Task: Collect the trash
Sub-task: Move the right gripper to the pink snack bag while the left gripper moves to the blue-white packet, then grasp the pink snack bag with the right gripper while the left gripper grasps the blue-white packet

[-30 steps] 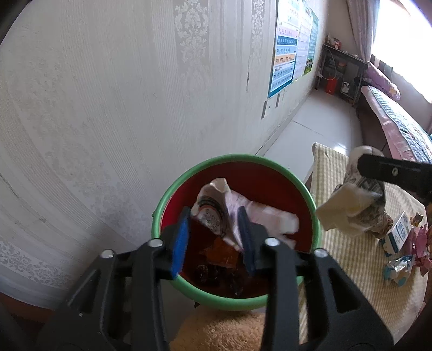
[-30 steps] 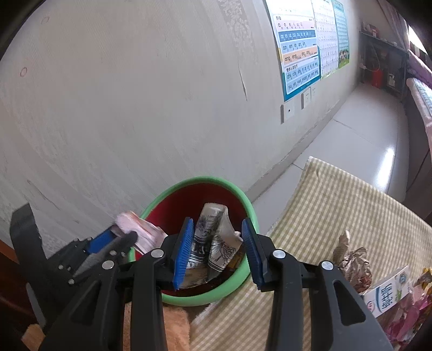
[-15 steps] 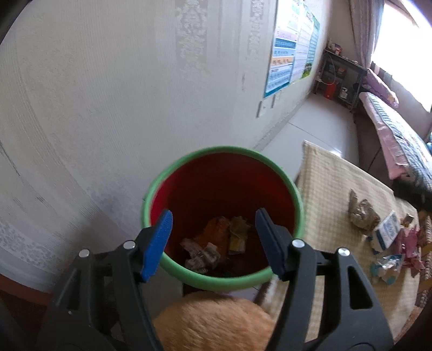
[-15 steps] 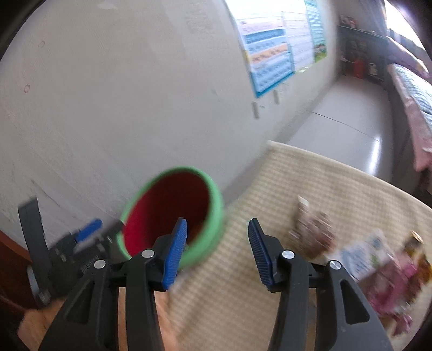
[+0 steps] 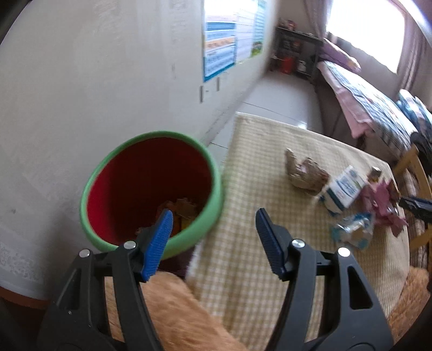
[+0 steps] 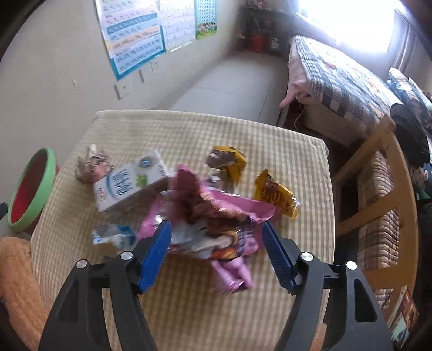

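daylit | window (image 6: 351, 24) glare blown out | motion blur | fisheye warp

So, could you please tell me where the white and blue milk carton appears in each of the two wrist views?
Left wrist view: the white and blue milk carton lies at right on the checked tablecloth, among the litter.
Right wrist view: the carton lies left of centre, above the opening right gripper.
Shared landmark: the green-rimmed red bin, left of the carton in both.
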`<action>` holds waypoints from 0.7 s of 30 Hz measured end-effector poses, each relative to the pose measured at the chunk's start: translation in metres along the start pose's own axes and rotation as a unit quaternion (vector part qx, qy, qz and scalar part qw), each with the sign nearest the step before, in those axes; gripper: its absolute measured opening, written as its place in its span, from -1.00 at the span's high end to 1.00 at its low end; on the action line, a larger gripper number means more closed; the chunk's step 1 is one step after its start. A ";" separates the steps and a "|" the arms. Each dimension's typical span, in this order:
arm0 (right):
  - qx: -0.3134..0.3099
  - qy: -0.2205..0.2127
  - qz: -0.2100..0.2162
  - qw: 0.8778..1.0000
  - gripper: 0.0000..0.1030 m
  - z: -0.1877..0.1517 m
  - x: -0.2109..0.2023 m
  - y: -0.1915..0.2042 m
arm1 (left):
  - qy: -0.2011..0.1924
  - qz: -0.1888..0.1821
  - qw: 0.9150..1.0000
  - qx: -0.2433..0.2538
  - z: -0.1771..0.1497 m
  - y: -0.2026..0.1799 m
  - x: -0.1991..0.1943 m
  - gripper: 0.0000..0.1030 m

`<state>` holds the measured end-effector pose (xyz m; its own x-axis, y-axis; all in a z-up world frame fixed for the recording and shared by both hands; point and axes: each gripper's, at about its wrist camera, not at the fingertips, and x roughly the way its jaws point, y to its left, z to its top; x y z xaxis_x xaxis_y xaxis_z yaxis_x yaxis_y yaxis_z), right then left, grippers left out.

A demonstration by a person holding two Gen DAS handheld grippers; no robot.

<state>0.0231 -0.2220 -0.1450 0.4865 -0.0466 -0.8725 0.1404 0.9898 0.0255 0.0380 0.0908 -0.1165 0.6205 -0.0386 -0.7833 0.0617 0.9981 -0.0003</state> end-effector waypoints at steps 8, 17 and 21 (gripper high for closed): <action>0.008 0.022 0.048 0.999 -0.12 0.005 0.032 -0.009 | 0.003 -0.018 0.998 0.055 -0.005 -0.046 -0.010 -0.19; 0.098 -0.037 0.103 0.989 0.99 -0.015 -0.025 -0.039 | 0.012 -0.068 0.985 0.157 -0.007 -0.115 0.001 -0.19; 0.130 -0.050 0.111 0.984 0.99 -0.043 -0.047 -0.048 | 0.028 -0.111 0.972 0.207 -0.012 -0.157 0.020 -0.18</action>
<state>-0.0435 -0.2615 -0.1262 0.6109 0.1413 -0.7790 0.2306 0.9095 0.3458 0.0315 -0.0657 -0.1390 0.5131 -0.2355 -0.8254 0.5044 0.8608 0.0680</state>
